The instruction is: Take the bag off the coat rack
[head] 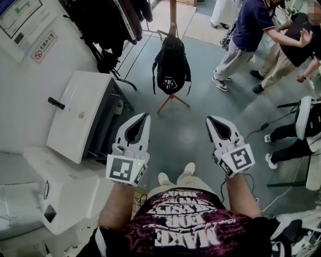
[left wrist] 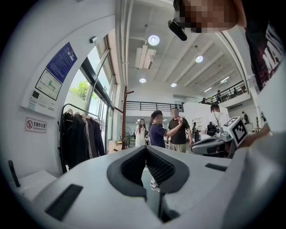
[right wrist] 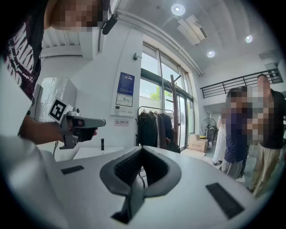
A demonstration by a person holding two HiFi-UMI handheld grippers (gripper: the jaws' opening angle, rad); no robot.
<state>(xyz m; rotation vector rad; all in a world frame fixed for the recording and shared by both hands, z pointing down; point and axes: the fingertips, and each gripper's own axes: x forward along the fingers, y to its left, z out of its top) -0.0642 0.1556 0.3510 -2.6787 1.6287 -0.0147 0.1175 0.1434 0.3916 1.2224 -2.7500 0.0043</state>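
the black bag [head: 171, 65] is hung on the coat rack [head: 173, 15], well apart from the left tongs [head: 144, 116] and right tongs [head: 211, 119], both closed and empty. if tugged sideways, the rack could be toppled.

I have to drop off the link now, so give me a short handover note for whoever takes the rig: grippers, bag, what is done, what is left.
Left gripper: fingers together, empty.
Right gripper: fingers together, empty.
Black bag: hangs on the wooden coat rack, straight ahead and beyond both grippers. Neither gripper touches it.
Done: nothing on the bag yet.
Left: step up to the rack, open a gripper, probably grip the bag by a strap, then lift it off the rack.
Note: people stand just right of the rack, so allow them room.
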